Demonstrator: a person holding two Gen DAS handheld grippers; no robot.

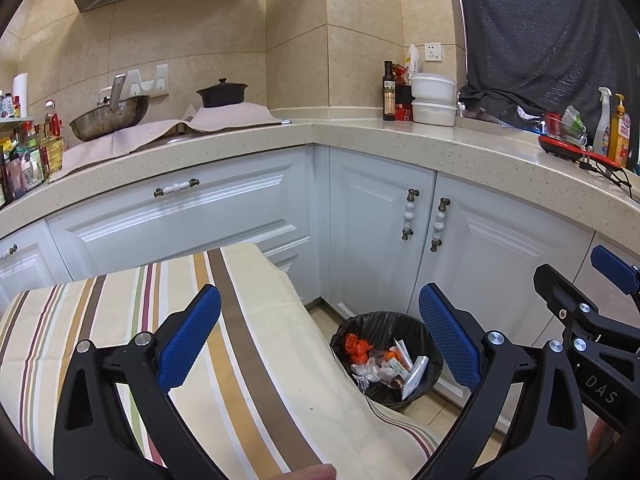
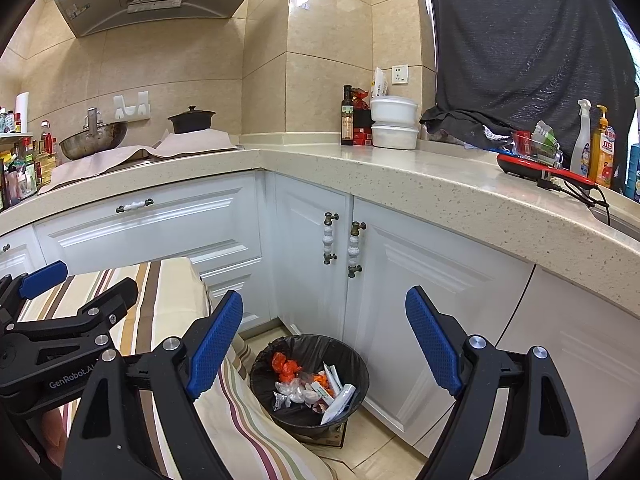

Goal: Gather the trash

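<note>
I have both grippers level over the kitchen floor, nothing between their pads. Left gripper point(image 1: 320, 334): jaws spread wide and empty, last seen still parting. Right gripper point(image 2: 324, 346): jaws wide, empty. The bin point(image 2: 309, 388), black-lined, stands on the floor in the cabinet corner, below and ahead of both grippers; from the left wrist it sits at 5 o'clock of the gap, from the right wrist at 6 o'clock. Trash point(image 2: 310, 386) lies inside it: orange wrappers, clear plastic, white packets. A striped cloth point(image 1: 224, 360) lies under the left gripper, its edge touching the bin at 9 o'clock. The counter point(image 2: 400, 176) runs behind, at 12 o'clock.
</note>
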